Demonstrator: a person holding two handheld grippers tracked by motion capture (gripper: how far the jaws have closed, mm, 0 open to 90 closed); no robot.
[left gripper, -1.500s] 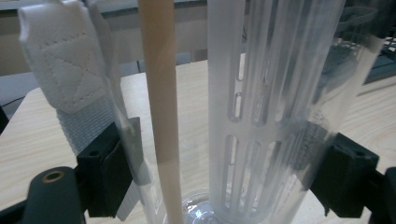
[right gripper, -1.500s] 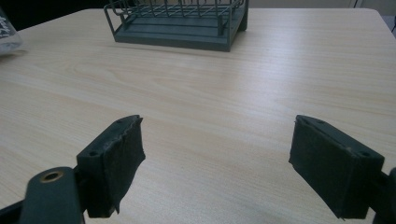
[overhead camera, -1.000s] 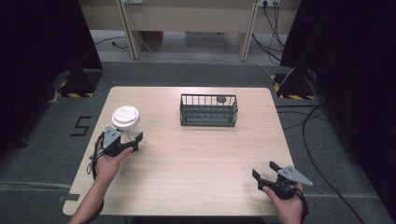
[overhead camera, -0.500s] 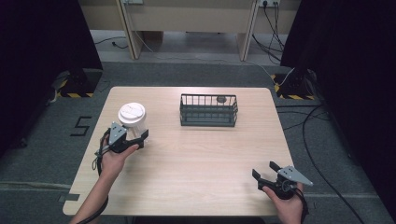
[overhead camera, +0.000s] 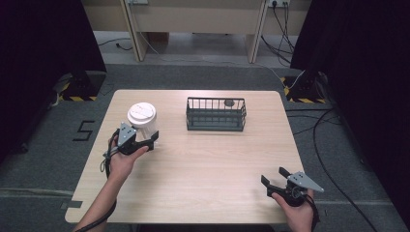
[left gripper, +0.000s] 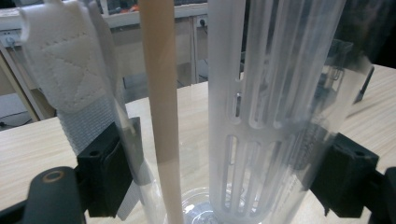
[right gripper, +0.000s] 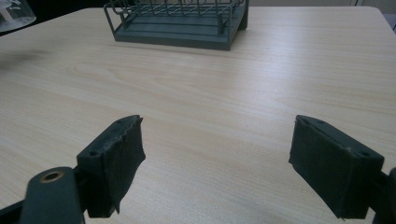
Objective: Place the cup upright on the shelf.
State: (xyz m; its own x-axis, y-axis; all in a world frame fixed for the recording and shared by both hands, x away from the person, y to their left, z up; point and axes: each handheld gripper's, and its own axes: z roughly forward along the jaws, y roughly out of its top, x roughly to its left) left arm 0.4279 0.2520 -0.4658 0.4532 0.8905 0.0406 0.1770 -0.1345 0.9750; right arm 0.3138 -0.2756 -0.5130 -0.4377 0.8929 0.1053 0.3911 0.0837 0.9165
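While the left gripper (overhead camera: 145, 140) clamps its fingers on the upright clear cup (overhead camera: 143, 121), lid up, the right gripper's (overhead camera: 274, 177) gape empty.

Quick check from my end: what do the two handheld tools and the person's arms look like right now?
Both are black two-jaw devices. The left tool and right tool each carry a grey three-cornered plate on top. A black cable loops from the left one around the wrist. The jaws carry flat black pads with worn edges. Forearms are bare, no sleeves visible.

One clear lidded cup (overhead camera: 142, 120) at the left, one dark wire basket (overhead camera: 215, 114) at the far middle, two grippers, one wooden table (overhead camera: 203, 164).
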